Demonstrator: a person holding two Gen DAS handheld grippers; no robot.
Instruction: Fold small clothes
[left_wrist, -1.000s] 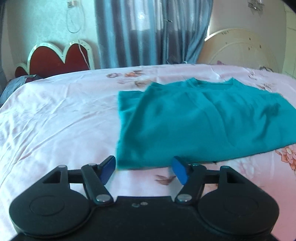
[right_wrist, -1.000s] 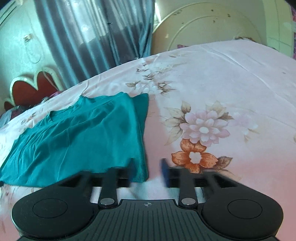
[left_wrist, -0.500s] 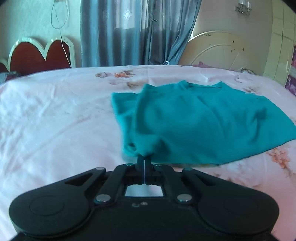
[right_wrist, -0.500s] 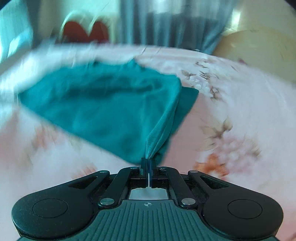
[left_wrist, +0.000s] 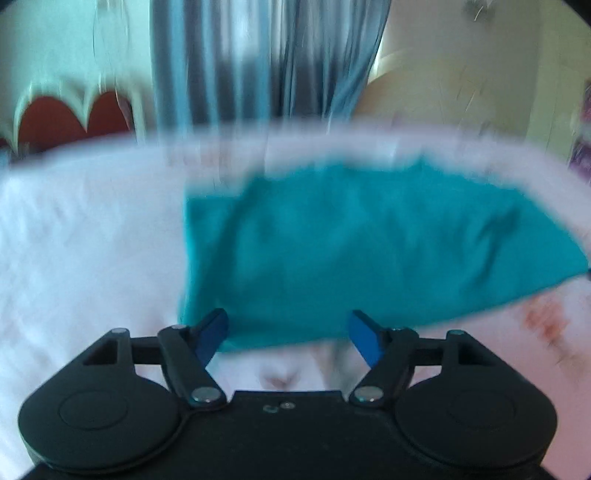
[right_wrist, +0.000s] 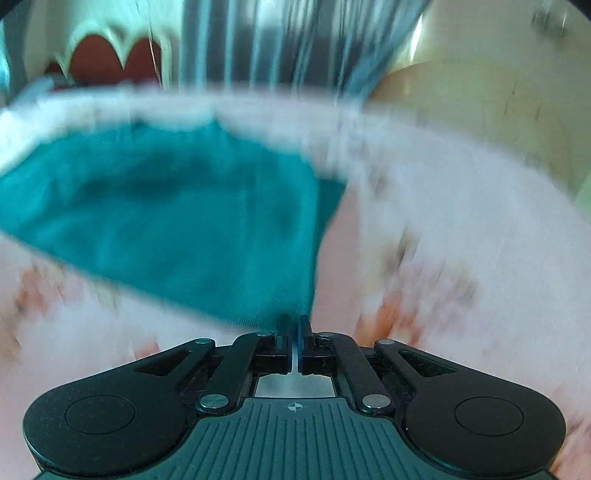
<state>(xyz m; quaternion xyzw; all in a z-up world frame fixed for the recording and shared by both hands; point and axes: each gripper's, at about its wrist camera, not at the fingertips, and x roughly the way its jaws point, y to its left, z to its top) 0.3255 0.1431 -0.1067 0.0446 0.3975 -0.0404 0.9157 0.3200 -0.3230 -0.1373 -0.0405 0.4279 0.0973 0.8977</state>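
Note:
A teal shirt (left_wrist: 362, 251) lies on the pink floral bedsheet (left_wrist: 81, 251); both views are motion-blurred. My left gripper (left_wrist: 290, 334) is open, its blue fingertips (left_wrist: 212, 330) spread at the shirt's near hem, holding nothing. In the right wrist view the same shirt (right_wrist: 177, 221) spreads to the left. My right gripper (right_wrist: 294, 326) is shut on the shirt's near right corner, the fabric running up from between the pads.
A red heart-shaped headboard (left_wrist: 70, 118) stands at the far left. Blue-grey curtains (left_wrist: 258, 62) hang behind the bed. A cream round headboard (right_wrist: 480, 110) stands at the far right. The sheet carries orange flower prints (right_wrist: 391, 317).
My left gripper has opened and let go of the shirt's hem. My right gripper stays shut on its corner. Both cameras are moving fast, blurring the views.

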